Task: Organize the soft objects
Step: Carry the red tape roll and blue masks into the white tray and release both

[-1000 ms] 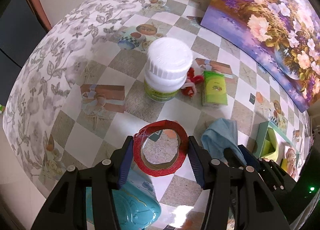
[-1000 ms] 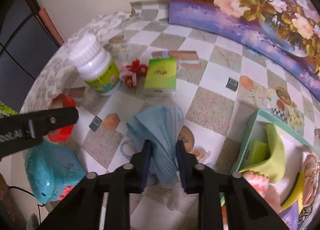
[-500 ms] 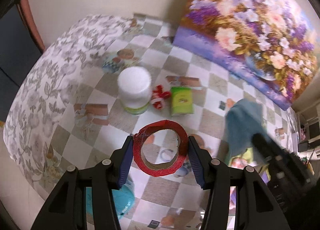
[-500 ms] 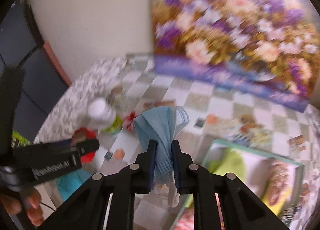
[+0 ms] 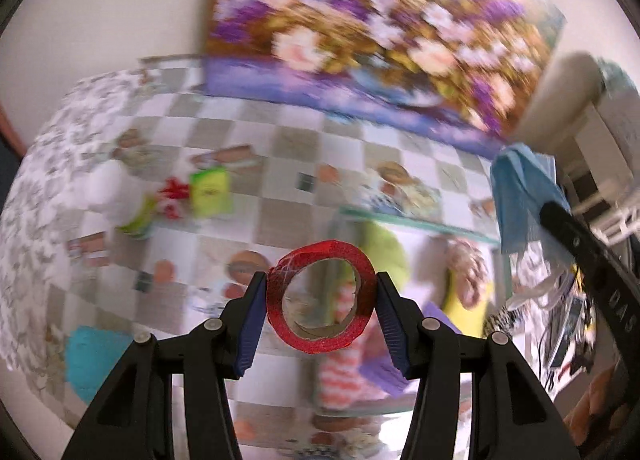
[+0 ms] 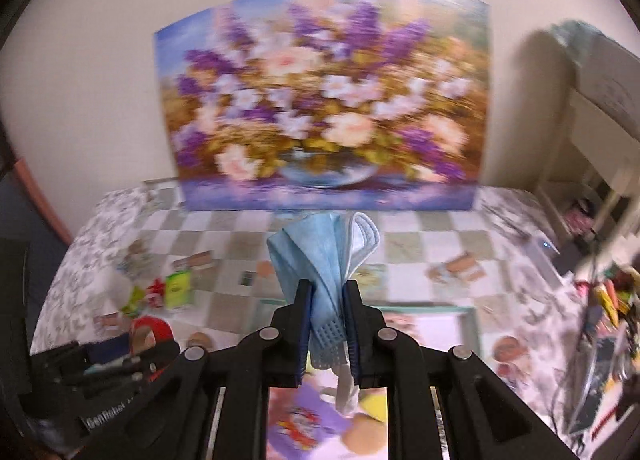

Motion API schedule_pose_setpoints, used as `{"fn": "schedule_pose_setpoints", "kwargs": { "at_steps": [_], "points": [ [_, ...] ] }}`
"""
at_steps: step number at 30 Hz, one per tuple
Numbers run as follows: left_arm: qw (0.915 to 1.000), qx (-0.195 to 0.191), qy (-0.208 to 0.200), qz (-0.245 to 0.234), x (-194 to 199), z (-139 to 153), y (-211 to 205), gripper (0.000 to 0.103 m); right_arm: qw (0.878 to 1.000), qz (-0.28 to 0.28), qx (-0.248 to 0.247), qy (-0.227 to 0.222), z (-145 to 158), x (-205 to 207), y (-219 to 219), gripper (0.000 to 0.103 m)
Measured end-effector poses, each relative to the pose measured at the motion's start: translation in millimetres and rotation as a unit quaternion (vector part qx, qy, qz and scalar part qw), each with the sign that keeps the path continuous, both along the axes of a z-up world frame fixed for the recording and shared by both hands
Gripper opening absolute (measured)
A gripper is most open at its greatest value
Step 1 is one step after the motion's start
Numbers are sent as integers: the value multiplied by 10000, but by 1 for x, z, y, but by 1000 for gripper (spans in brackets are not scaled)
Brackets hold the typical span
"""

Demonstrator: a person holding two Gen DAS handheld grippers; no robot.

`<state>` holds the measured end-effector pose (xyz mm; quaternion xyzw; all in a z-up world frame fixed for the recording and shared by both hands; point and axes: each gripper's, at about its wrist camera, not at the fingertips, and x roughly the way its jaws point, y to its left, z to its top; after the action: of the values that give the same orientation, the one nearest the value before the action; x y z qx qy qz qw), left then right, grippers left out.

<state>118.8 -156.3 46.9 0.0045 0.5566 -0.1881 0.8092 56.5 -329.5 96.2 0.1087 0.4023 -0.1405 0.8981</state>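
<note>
My left gripper (image 5: 320, 300) is shut on a red tape roll (image 5: 321, 297) and holds it in the air above the table, over the near edge of a teal-rimmed box (image 5: 416, 223). My right gripper (image 6: 326, 300) is shut on a folded blue face mask (image 6: 320, 256), lifted high over the same box (image 6: 432, 307). The mask also shows at the right of the left wrist view (image 5: 520, 196), with the right gripper's finger under it. The box holds soft items: a yellow-green cloth (image 5: 380, 248) and striped and purple pieces. The left gripper and tape show low left in the right wrist view (image 6: 148, 334).
A checkered tablecloth (image 5: 280, 164) covers the table. A white bottle (image 5: 116, 196), a red bow (image 5: 174, 196) and a green tissue pack (image 5: 210, 190) lie at the left. A turquoise object (image 5: 92, 356) sits near the front left. A flower painting (image 6: 320, 100) leans on the wall.
Both grippers have risen and swung right toward the box. The mask has gone from the table up into the air. The tape roll stays gripped. The views are blurred by motion.
</note>
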Motion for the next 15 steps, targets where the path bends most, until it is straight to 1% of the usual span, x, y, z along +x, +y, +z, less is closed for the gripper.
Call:
{"fn": "schedule_pose_setpoints", "kwargs": {
  "at_steps": [3, 7, 11, 15],
  "points": [
    [9997, 26, 117, -207, -4, -13, -23, 55, 9990, -370, 19, 241, -11, -7, -29, 17],
    [9989, -17, 313, -347, -6, -29, -42, 55, 9948, -801, -29, 627, -34, -14, -59, 17],
    [9982, 79, 315, -511, -9, -40, -60, 55, 9885, -1104, 222, 1007, -67, -19, -88, 17],
    [9973, 70, 377, -619, -8, -52, -74, 55, 9816, -1326, 467, 1290, -93, -25, -105, 17]
  ]
}}
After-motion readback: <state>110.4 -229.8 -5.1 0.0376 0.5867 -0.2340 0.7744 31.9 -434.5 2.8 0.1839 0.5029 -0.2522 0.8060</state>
